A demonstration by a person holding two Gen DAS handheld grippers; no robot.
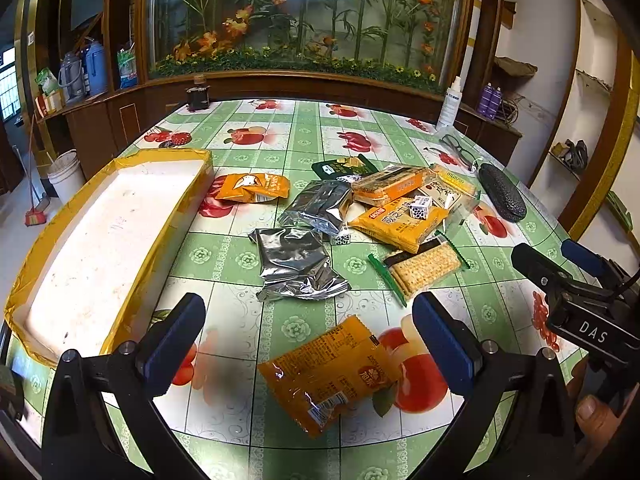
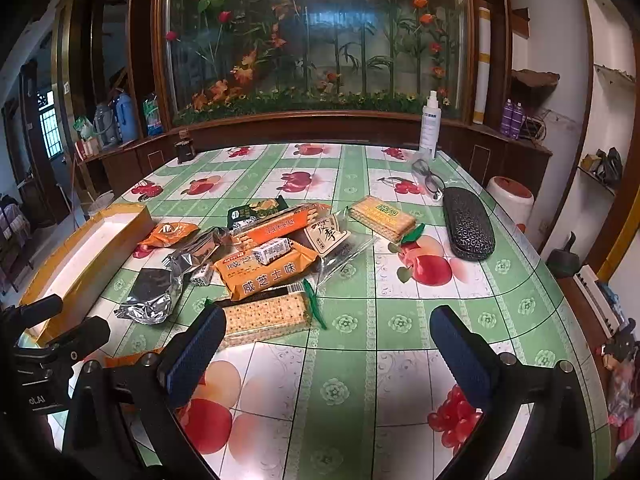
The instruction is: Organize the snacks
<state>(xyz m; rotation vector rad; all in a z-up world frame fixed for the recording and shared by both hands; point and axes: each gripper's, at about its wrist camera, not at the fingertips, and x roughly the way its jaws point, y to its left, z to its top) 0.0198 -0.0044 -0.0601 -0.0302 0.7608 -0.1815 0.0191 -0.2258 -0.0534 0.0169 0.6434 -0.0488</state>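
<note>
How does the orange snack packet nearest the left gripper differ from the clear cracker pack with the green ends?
The orange snack packet is opaque and printed, hiding its contents; the clear cracker pack shows square crackers. The orange packet lies alone near the left gripper; the cracker pack lies at the edge of the pile. Both lie flat, ungripped.

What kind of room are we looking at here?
Probably a dining room in someone's home: a table under a fruit-print cloth, a glass-fronted display of artificial flowers behind it, and thermos flasks on a wooden sideboard.
</note>
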